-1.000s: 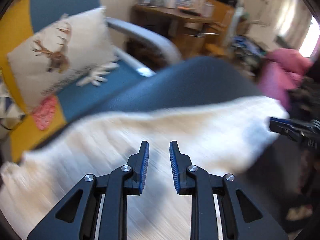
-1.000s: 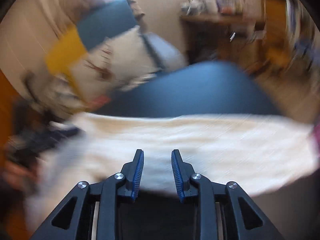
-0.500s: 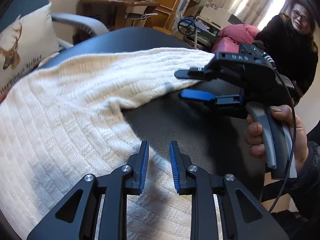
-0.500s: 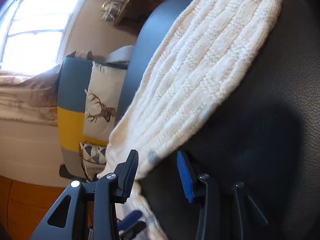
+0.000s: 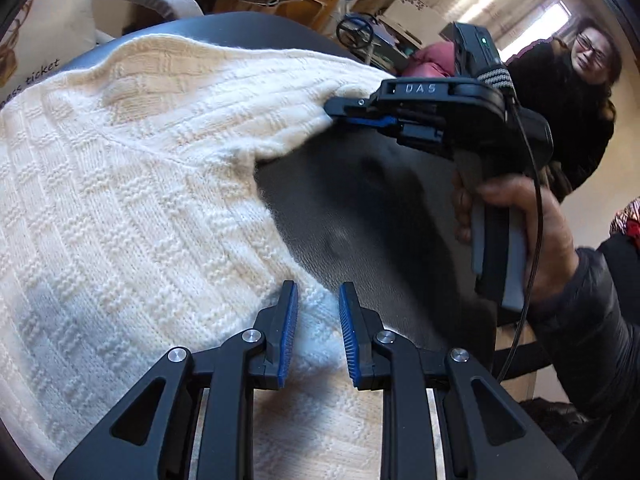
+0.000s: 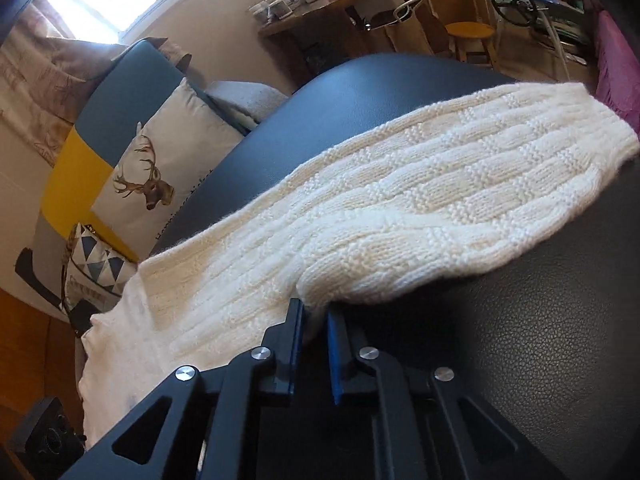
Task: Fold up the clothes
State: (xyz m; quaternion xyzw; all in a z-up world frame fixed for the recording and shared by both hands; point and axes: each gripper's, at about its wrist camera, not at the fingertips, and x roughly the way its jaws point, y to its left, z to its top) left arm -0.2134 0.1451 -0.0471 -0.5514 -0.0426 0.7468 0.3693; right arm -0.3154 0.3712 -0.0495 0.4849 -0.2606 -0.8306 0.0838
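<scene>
sweater (image 5: pixel 132 200) lower edge cut off at frame bottom | cream basket-weave knit, spread on dark leather surface (image 6: pixel 520 340), frame left/centre | "DAS" read on right gripper (image 5: pixel 340 114), "ticket" on cushion (image 5: pixel 44 40) | right gripper jaws just closed, clamped on sweater edge | left gripper (image 5: pixel 318 312) jaws parted over knit, nothing gripped
</scene>
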